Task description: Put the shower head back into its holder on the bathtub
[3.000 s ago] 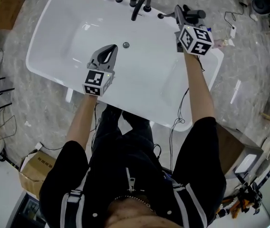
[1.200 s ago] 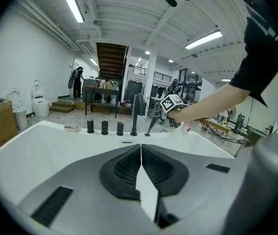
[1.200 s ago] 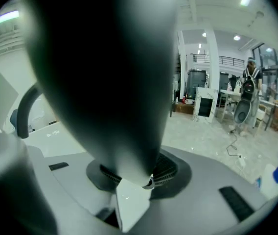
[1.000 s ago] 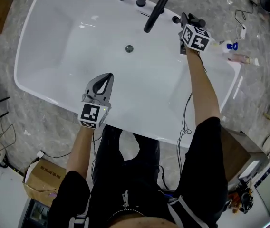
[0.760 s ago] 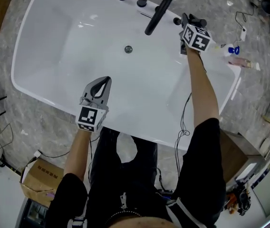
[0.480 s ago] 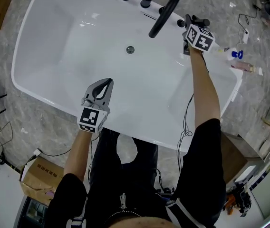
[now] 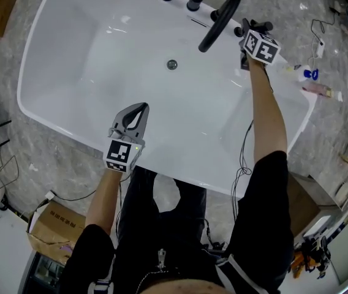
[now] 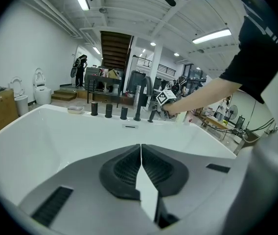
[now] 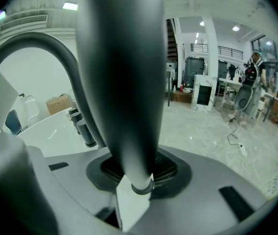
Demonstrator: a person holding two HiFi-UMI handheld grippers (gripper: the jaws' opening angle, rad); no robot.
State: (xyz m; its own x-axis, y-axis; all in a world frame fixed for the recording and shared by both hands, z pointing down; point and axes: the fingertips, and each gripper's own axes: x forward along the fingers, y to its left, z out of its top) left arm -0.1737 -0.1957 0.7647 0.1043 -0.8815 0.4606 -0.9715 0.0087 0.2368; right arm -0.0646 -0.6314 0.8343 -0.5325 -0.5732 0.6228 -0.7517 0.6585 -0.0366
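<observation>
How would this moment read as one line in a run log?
left gripper: shut, empty, over white bathtub | right gripper: shut on black cylindrical shower head handle at far rim | seated: cannot tell

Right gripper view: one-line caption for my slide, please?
Right hand-held gripper grips the black shower head beside the curved tub spout.

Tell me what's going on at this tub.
A person leans over a bathtub with a gripper in each hand. The right gripper is clamped on the shower head at the far rim, beside the faucet. The left gripper is shut and empty above the tub's near side. Whether the shower head sits in its holder isn't visible.
</observation>
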